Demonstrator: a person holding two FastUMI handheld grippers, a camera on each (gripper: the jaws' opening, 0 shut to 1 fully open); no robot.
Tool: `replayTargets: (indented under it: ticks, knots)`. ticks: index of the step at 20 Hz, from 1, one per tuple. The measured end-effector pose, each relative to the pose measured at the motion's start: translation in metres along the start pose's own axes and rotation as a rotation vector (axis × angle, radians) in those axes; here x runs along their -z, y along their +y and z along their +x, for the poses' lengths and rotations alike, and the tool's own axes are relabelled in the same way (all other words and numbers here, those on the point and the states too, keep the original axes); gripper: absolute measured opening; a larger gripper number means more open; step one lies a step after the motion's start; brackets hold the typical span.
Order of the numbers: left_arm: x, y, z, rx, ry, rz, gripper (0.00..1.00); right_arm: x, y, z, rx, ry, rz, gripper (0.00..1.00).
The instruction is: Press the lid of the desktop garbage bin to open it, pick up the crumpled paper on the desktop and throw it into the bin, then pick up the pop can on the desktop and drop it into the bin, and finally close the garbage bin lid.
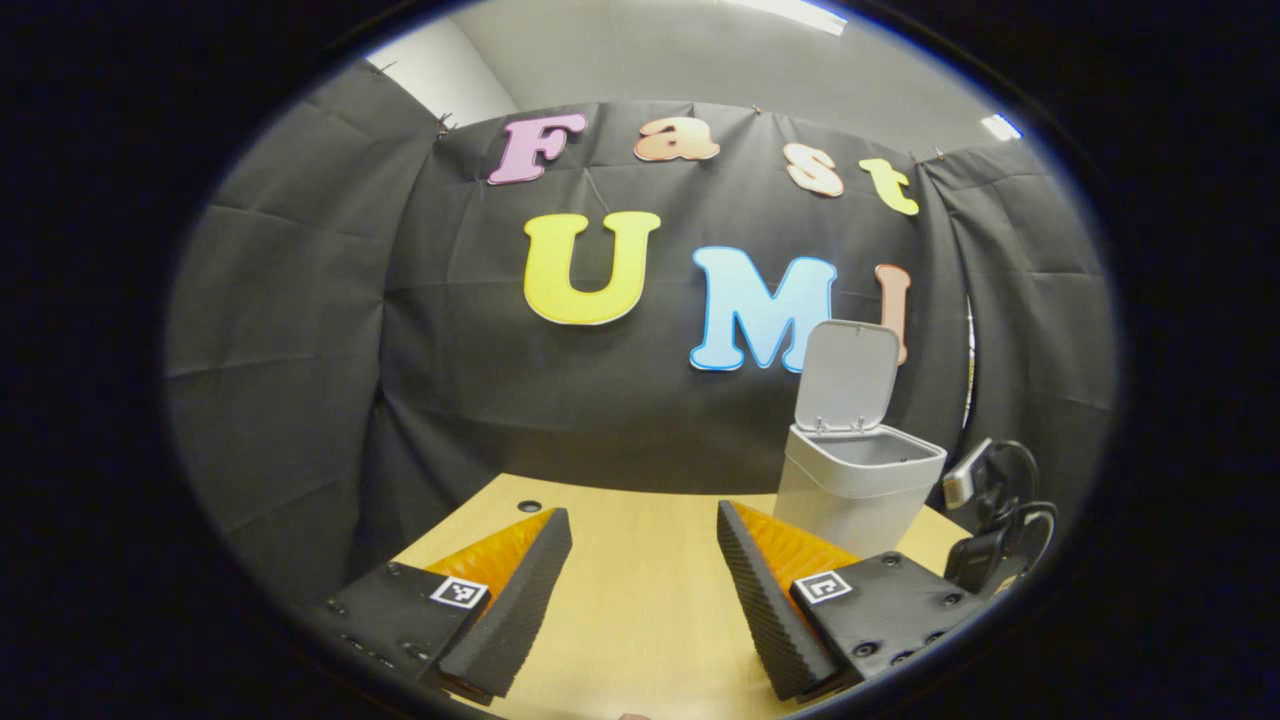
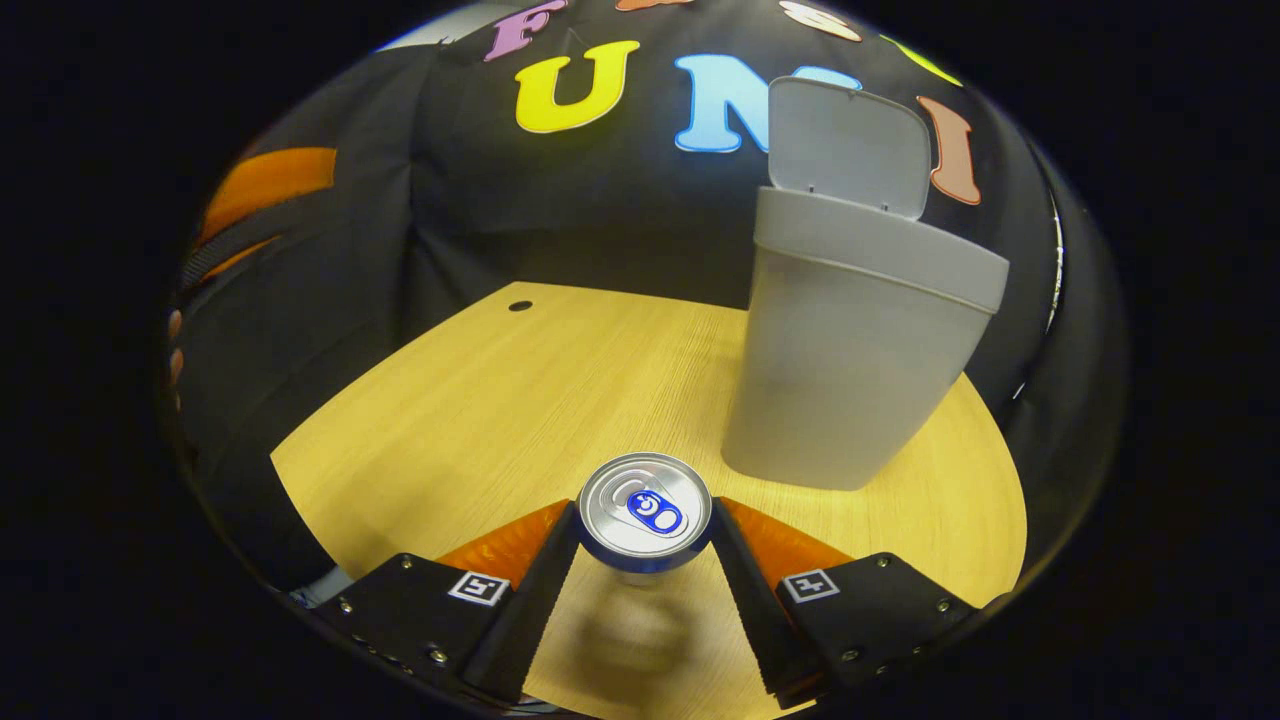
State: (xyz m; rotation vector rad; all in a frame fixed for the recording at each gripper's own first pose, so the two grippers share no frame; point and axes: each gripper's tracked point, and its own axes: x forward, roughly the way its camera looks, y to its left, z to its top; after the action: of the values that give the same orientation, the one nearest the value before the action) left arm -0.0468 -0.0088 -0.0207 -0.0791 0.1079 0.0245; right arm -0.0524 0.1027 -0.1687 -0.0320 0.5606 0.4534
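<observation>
The grey desktop bin stands on the wooden table with its lid tipped up and open. A pop can, silver top with a blue tab, sits upright between both fingers of my right gripper, which is shut on it just in front of the bin. A shadow lies on the table under the can. In the left gripper view the bin stands to the right with its lid raised. My left gripper is open above the table, nothing between its fingers.
The wooden table has a small dark hole near its far edge. A dark device with cables shows right of the bin. A person's fingers show at the left edge.
</observation>
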Motion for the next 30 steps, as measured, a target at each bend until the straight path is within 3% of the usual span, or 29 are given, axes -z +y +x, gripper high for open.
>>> replayTargets:
  ticks: [17,25,30]
  knots:
    - [-0.004,-0.009,0.017,0.017,-0.017,-0.015,0.96,-0.156,-0.040,-0.076,0.093,-0.413,-0.017,0.83]
    - [-0.008,-0.005,0.024,0.005,-0.027,-0.016,0.96,-0.212,-0.059,-0.085,0.167,-0.564,-0.062,0.83]
    - [-0.007,-0.002,0.024,-0.004,-0.027,-0.023,0.96,-0.229,-0.082,-0.067,0.241,-0.583,-0.088,0.83]
